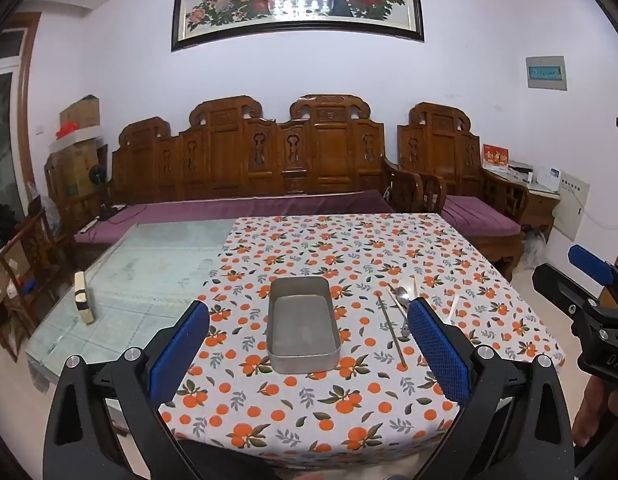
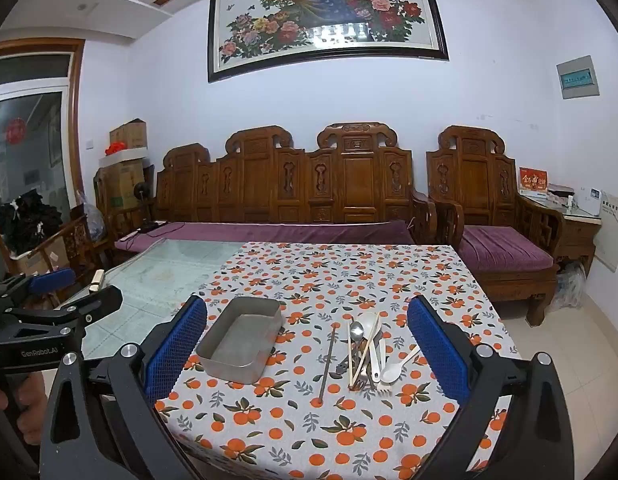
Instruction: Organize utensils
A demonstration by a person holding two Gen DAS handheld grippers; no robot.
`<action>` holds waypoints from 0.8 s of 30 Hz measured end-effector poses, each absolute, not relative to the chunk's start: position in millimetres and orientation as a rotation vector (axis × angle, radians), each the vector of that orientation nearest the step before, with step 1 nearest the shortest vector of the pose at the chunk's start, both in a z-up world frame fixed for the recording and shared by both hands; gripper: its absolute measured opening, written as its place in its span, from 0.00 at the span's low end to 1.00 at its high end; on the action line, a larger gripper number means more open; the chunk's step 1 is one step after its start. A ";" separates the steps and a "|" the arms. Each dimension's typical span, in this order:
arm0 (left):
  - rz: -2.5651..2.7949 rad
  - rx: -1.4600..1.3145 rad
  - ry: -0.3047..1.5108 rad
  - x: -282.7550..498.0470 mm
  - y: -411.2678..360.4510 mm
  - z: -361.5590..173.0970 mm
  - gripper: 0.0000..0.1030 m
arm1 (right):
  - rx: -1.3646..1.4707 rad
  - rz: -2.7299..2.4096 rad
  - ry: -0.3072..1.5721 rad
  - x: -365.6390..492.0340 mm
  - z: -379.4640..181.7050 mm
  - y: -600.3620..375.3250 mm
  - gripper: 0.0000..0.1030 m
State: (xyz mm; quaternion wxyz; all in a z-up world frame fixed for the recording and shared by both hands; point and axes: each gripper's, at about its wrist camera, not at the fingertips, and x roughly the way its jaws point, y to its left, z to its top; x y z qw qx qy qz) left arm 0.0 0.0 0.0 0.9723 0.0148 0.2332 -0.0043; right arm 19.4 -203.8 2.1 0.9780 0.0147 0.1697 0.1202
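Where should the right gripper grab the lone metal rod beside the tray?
Probably mid-shaft of the metal rod, coming straight down with jaws across its width. It lies flat and apart, between the tray and the utensil pile, so both sides are free.

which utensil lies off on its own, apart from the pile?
The thin metal rod, lying alone on the cloth between the metal tray and the utensil pile; the rest overlap.

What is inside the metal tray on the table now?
The metal tray holds nothing; its bare bottom shows in both views. Its near wall hides only a thin strip of the floor. The utensils lie beside it on the tablecloth.
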 end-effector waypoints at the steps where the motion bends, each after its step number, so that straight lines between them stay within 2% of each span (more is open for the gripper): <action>1: -0.008 0.029 0.470 0.0 0.1 0.1 0.93 | 0.029 0.242 0.341 19.2 2.1 -203.6 0.98; 24: -0.010 0.022 0.455 1.6 -3.1 9.5 0.93 | 0.033 0.242 0.345 18.9 3.3 -204.2 0.98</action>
